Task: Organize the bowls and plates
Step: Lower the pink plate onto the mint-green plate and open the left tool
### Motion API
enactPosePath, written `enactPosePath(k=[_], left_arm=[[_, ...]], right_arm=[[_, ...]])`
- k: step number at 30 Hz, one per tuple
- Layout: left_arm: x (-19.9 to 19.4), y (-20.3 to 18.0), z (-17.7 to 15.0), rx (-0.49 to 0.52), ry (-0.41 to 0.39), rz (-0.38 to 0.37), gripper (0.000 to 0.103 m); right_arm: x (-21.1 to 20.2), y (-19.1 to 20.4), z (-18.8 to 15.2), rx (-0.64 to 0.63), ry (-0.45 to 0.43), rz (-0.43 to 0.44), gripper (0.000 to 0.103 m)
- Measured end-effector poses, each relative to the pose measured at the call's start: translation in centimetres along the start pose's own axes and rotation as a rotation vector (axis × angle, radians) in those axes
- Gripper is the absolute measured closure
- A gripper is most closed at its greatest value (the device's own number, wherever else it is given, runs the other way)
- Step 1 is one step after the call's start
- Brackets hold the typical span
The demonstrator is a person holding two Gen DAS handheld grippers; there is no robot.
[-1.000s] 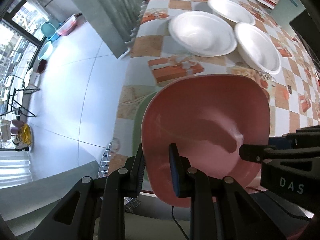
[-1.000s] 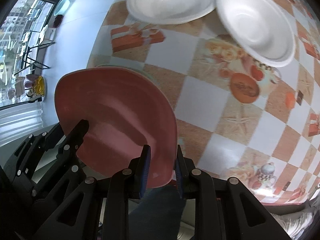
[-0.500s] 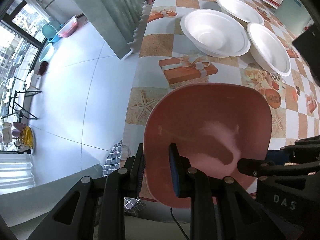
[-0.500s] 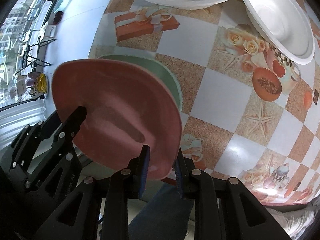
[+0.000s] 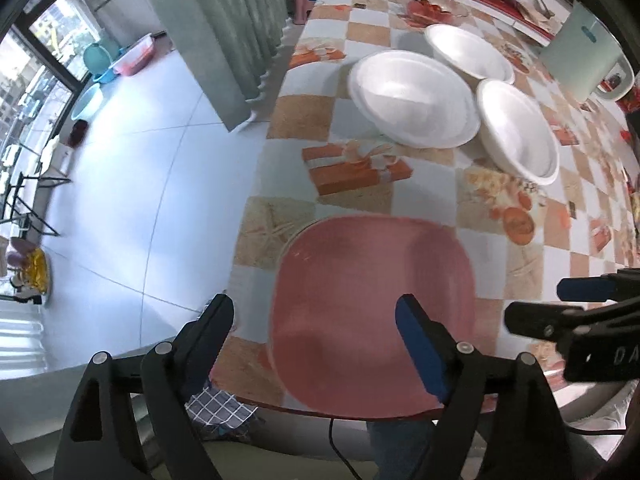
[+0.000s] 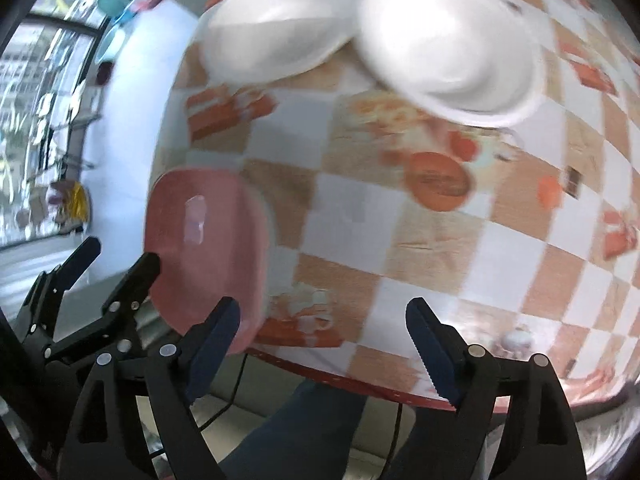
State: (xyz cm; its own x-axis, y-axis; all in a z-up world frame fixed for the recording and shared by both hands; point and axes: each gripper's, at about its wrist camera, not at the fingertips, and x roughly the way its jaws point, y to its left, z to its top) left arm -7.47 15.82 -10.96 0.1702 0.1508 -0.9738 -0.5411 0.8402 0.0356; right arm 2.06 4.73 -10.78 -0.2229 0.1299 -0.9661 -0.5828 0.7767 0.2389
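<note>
A pink square plate (image 5: 372, 312) lies flat near the table's front edge on a green plate, of which only a pale rim (image 5: 298, 236) shows. My left gripper (image 5: 314, 312) hangs above the pink plate's left edge; its jaws are opening and the pads do not touch it. My right gripper (image 6: 322, 312) is also opening, with only tablecloth between its fingers, and the pink plate (image 6: 204, 248) lies to its left. Three white bowls (image 5: 412, 98) (image 5: 516, 132) (image 5: 468, 52) sit further back. The right wrist view is blurred.
A pale jug (image 5: 580, 56) and a glass dish (image 5: 432, 8) stand at the far end of the checked table (image 5: 532, 276). Tiled floor (image 5: 140, 160) drops off on the left. A person's leg in jeans (image 6: 304, 420) is under the front edge.
Both grippers have opened and let go of the pink plate, which was held tilted and now lies flat on the green plate. The right gripper has drawn away to the right.
</note>
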Motion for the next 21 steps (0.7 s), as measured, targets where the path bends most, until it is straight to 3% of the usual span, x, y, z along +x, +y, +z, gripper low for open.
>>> enactPosePath(k=[11, 16, 21], left_arm=[[-1.5, -6.8, 3.5, 0.098, 0.004, -0.214, 0.016], [-1.7, -9.6, 5.7, 0.101, 0.023, -0.214, 0.016], [-0.5, -10.7, 7.3, -0.002, 0.079, -0.207, 0.016]], right_arm=[[-3.4, -8.1, -2.2, 0.246, -0.067, -0.040, 0.017], [-4.7, -10.4, -2.3, 0.294, -0.102, -0.060, 0.017], [-5.6, -12.1, -0.2, 0.310, -0.137, -0.070, 0.017]])
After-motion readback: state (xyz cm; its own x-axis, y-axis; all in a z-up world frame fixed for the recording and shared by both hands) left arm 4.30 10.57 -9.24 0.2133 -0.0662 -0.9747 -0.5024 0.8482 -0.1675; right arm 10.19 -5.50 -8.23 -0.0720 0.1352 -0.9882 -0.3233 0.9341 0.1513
